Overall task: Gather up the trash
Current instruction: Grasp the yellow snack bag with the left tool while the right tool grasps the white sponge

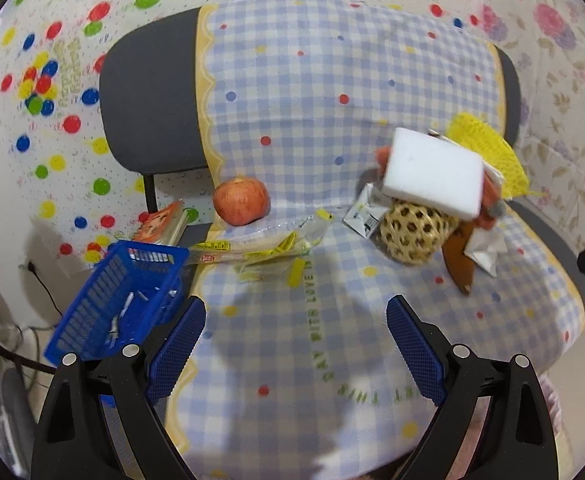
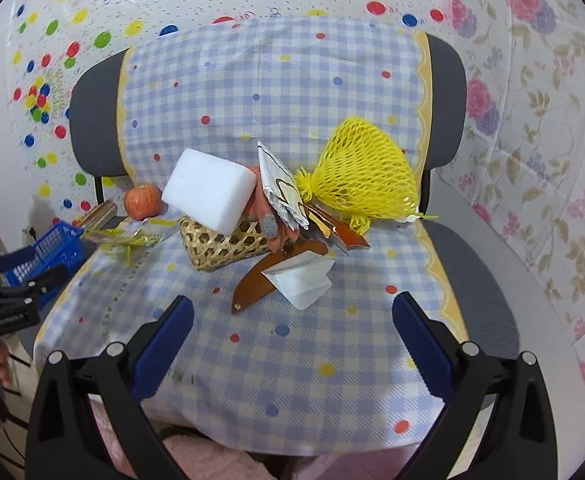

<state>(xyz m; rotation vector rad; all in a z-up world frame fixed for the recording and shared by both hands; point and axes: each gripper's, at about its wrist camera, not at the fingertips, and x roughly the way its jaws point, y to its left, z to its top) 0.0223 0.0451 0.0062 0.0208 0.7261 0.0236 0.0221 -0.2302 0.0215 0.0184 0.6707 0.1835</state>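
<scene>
A chair seat covered by a checked cloth (image 1: 312, 128) holds a wicker basket (image 1: 412, 232) (image 2: 220, 248) piled with a white foam block (image 1: 436, 172) (image 2: 208, 192), a yellow net bag (image 2: 364, 176) (image 1: 488, 152) and wrappers. A clear yellow-printed wrapper (image 1: 268, 244) (image 2: 128, 236) lies flat near a red apple (image 1: 242, 201) (image 2: 142, 201). A white folded paper (image 2: 302, 276) and a brown strip (image 2: 260, 280) lie in front of the basket. My left gripper (image 1: 296, 320) and my right gripper (image 2: 292, 316) are both open and empty, above the seat's front.
A blue plastic basket (image 1: 120, 300) (image 2: 48, 256) with scraps in it stands left of the chair. A book (image 1: 160, 224) lies behind it. Cables run along the floor at the far left (image 1: 40, 292). The left gripper shows in the right wrist view (image 2: 16, 292).
</scene>
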